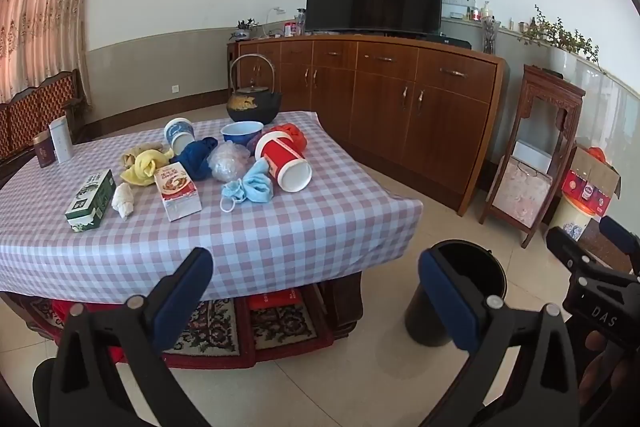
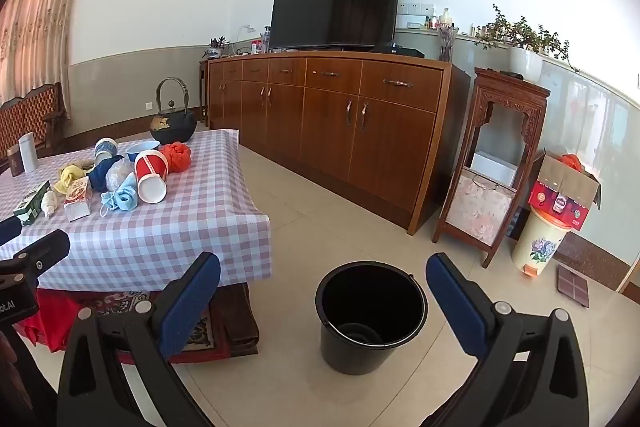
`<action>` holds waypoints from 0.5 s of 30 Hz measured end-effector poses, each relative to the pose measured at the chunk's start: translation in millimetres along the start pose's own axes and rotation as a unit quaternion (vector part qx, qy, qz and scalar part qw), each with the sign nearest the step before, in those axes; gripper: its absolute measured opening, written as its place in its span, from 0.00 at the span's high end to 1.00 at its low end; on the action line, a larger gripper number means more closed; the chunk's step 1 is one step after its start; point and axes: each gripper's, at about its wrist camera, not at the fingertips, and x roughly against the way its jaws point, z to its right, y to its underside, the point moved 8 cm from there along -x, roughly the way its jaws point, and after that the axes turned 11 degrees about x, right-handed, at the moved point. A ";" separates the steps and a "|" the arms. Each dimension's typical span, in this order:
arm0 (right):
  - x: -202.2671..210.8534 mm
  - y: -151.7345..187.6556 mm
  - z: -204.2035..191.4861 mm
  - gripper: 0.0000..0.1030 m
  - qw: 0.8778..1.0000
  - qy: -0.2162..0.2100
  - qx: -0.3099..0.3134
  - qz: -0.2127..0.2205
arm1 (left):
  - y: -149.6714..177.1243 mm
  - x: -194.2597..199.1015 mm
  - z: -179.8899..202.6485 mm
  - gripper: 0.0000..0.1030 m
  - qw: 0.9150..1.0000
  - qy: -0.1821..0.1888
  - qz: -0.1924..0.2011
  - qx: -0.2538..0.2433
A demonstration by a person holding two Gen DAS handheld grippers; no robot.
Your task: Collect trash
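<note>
A checked-cloth table [image 1: 280, 235] [image 2: 208, 227] carries trash: a red paper cup on its side [image 1: 284, 161] [image 2: 151, 175], a blue face mask [image 1: 236, 191], a clear plastic wad [image 1: 227, 161], a red-and-white carton [image 1: 178, 191] [image 2: 78, 203], a green carton [image 1: 91, 199], a white tissue wad [image 1: 124, 201], a blue-and-white cup [image 1: 179, 135]. A black bucket [image 2: 370, 315] [image 1: 460, 291] stands on the floor right of the table. My left gripper [image 1: 316, 291] is open and empty before the table's near edge. My right gripper [image 2: 324, 299] is open and empty above the bucket.
A black iron kettle [image 1: 253, 105], a blue bowl [image 1: 242, 131], yellow [image 1: 146, 163], dark blue [image 1: 198, 155] and light blue [image 1: 260, 183] cloths and two tins [image 1: 60, 139] also sit on the table. A wooden sideboard with a TV [image 2: 340, 115], a carved stand [image 2: 492, 163] and a floral bin [image 2: 538, 247] line the wall.
</note>
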 end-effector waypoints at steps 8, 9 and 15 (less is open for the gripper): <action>-1.3 1.0 -0.5 0.00 1.000 -0.002 0.001 -0.005 | -0.3 0.2 0.3 0.00 1.000 0.000 0.001 -0.002; -1.5 1.1 -0.8 0.00 1.000 -0.002 0.002 -0.005 | -0.4 0.2 0.3 0.00 1.000 -0.001 0.002 -0.003; -1.2 5.1 -2.6 0.00 1.000 -0.003 0.000 -0.004 | -2.1 1.2 2.0 0.00 1.000 0.000 0.001 -0.003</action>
